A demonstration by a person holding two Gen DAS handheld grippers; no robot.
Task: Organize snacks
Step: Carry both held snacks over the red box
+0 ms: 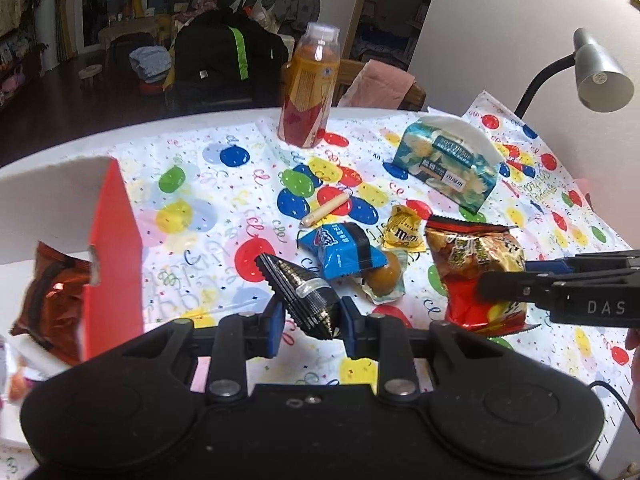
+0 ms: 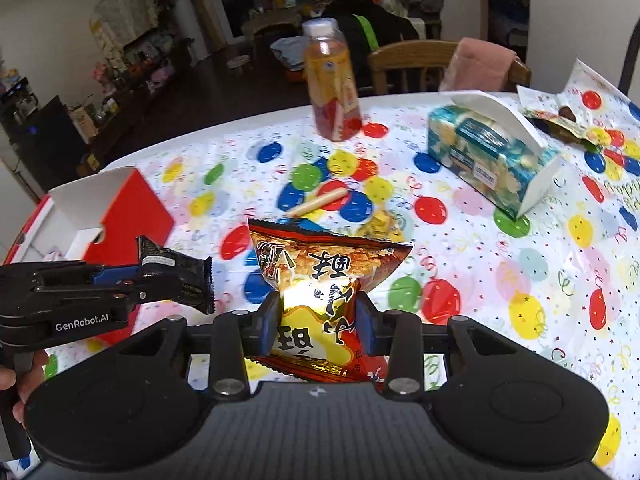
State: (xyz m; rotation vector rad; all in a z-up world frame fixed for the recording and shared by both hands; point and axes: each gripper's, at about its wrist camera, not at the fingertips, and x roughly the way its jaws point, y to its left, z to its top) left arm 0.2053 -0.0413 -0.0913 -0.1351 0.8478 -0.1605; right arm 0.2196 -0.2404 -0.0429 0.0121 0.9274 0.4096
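Two wrist cams, same tablecloth (image 1: 224, 216)

Bright, even tabletop light, dim background room (strong fisheye bending at edges), glare on foil packet (image 2: 316, 304).

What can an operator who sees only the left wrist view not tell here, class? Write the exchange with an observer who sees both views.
Operator: The right gripper is side-on to me. Is it gripping?
Observer: Yes. Its blue pads clamp both sides of the red and gold snack bag.
Operator: Is anything behind the tissue box?
Observer: An opened foil wrapper lies there, with something brown on it.
Operator: My left gripper is shut on the black packet. What holds the gripper?
Observer: A hand grips its handle.
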